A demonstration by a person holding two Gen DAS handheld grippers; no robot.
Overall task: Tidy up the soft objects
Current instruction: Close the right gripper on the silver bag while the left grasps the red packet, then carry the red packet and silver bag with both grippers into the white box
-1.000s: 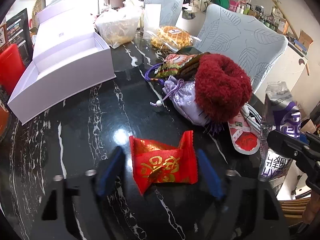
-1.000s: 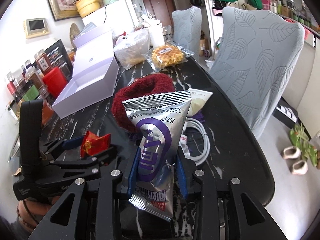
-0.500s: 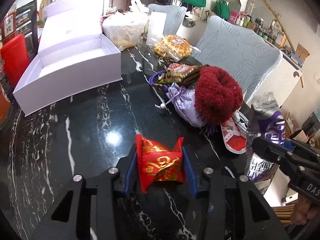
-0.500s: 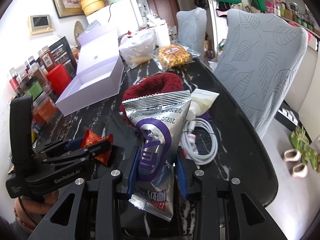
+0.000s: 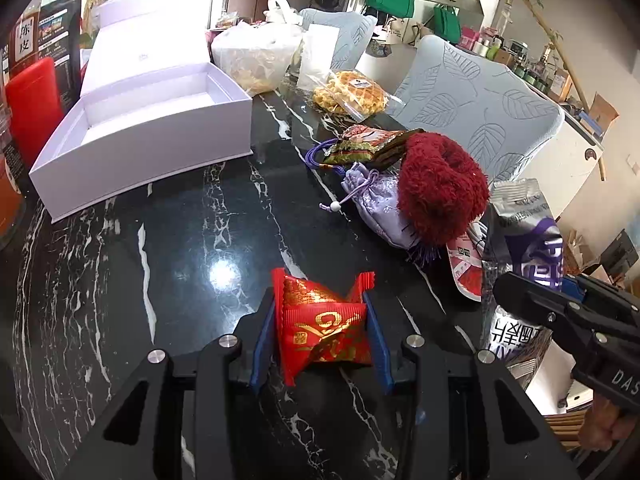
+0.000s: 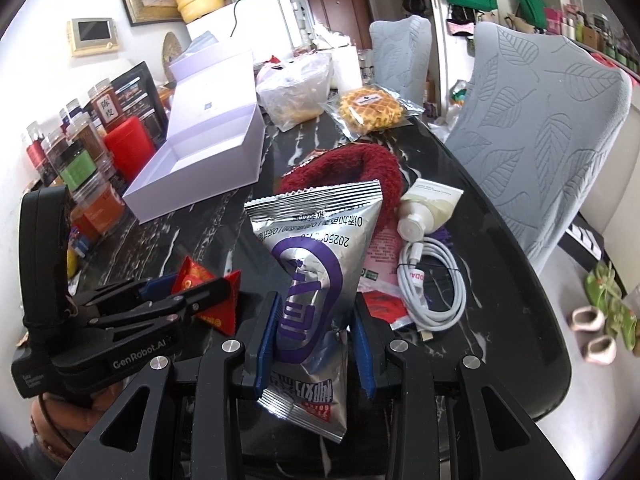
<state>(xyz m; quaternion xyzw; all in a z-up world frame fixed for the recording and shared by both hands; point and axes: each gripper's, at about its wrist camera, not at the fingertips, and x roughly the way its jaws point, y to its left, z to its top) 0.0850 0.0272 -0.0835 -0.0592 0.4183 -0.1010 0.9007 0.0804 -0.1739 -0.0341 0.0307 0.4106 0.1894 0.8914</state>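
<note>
My left gripper (image 5: 320, 332) is shut on a red and gold packet (image 5: 324, 330) and holds it above the black marble table (image 5: 160, 260). My right gripper (image 6: 314, 332) is shut on a silver and purple snack bag (image 6: 316, 264), held upright; the bag also shows in the left wrist view (image 5: 528, 240). An open white box (image 5: 140, 132) stands at the back left of the table. A dark red fuzzy cloth (image 5: 440, 188), a lilac drawstring pouch (image 5: 376, 204) and a patterned pouch (image 5: 360, 146) lie together at the right.
A bagged waffle (image 5: 348, 94) and a plastic food bag (image 5: 252, 60) sit behind the box. A white cable (image 6: 436, 280), a cream tube (image 6: 428, 208) and a red sachet (image 6: 384, 304) lie near the table's right edge. Spice jars (image 6: 76, 160) line the left. Grey chairs (image 6: 552, 128) stand to the right.
My left gripper closed on the red and gold packet and lifted it off the table. My right gripper kept hold of the snack bag and rose slightly.
</note>
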